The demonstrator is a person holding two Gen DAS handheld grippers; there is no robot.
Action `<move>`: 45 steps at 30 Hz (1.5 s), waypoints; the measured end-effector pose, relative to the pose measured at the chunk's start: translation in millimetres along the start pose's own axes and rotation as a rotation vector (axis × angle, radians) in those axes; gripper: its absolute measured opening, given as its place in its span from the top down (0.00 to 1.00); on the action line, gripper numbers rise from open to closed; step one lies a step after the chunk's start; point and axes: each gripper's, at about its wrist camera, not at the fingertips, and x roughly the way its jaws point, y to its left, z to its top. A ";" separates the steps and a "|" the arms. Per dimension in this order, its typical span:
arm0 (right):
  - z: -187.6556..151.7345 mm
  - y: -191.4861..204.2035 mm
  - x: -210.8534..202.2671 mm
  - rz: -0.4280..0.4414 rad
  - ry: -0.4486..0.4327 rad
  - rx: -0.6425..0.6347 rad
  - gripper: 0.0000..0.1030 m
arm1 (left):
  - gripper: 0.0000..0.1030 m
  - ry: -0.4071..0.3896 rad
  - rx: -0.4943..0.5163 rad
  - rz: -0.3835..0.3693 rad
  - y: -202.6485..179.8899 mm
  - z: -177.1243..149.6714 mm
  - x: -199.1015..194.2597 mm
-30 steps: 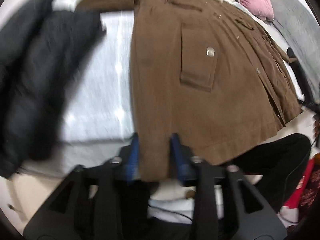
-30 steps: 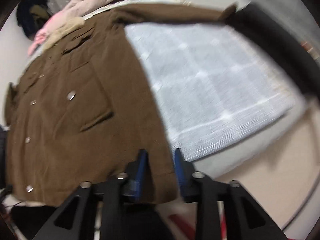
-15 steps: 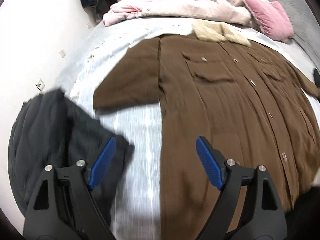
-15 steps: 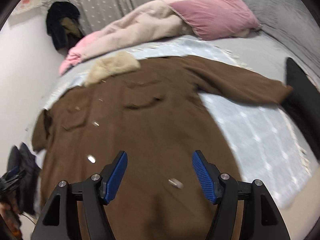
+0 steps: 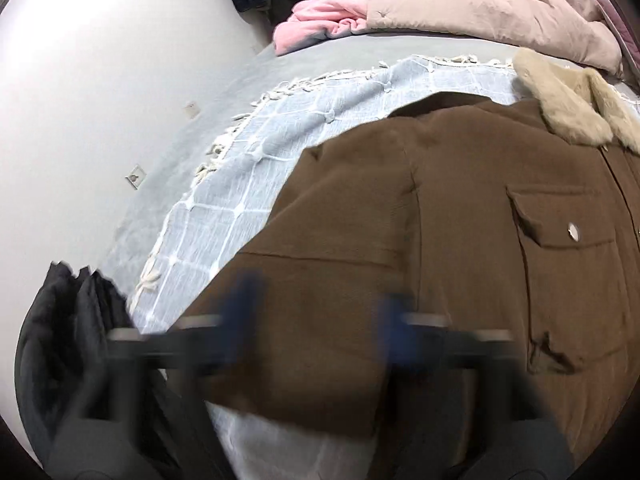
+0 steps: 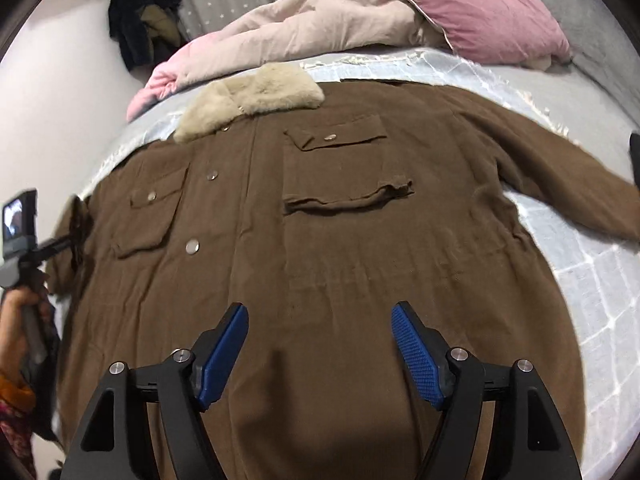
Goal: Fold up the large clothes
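Brown coat (image 6: 340, 260) spread on a bed's (image 5: 320, 52) checked blanket (image 5: 248, 184).
Pink pillow (image 6: 480, 20) behind; right claw (image 6: 320, 344) released, just widened, empty; left claw (image 5: 320, 308) blurred, clenched over the sleeve (image 5: 320, 220).

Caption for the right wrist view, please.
Open right hand-held gripper above a brown coat with fur collar, spread flat on a checked blanket.

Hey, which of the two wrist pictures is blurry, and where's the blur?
Left wrist view: the left gripper, its jaws just closing with the brown coat sleeve between them, is smeared by motion blur; the fur collar is fairly sharp. Right wrist view: crisp throughout, coat buttons clear; the fisheye bulges the blanket, and the corners go dark.
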 end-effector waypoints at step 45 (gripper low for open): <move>11.9 -105.6 -25.3 -0.151 -0.037 0.245 0.27 | 0.06 0.008 -0.189 -0.426 62.1 1.8 -100.2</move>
